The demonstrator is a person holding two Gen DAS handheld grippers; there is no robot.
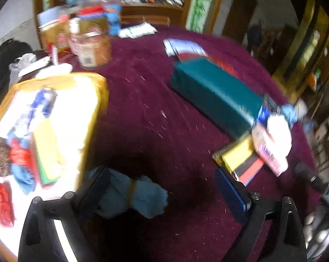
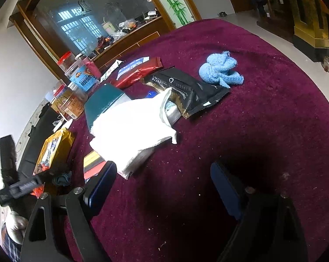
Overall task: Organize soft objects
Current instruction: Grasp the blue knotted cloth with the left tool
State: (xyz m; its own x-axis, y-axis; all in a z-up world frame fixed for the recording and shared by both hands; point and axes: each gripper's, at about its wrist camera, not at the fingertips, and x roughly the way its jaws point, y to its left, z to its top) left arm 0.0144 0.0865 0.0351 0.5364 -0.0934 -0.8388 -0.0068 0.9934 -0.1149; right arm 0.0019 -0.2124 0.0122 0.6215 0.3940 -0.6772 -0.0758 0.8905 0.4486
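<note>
Both grippers are spread wide over the maroon tablecloth. Left gripper grips nothing; a blue knitted bundle sits against its left finger. Right gripper is empty; another blue knit cloth lies well beyond it.

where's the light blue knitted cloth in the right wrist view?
The light blue knitted cloth lies upper right of centre on the maroon tablecloth, just right of the black foil packet.
</note>
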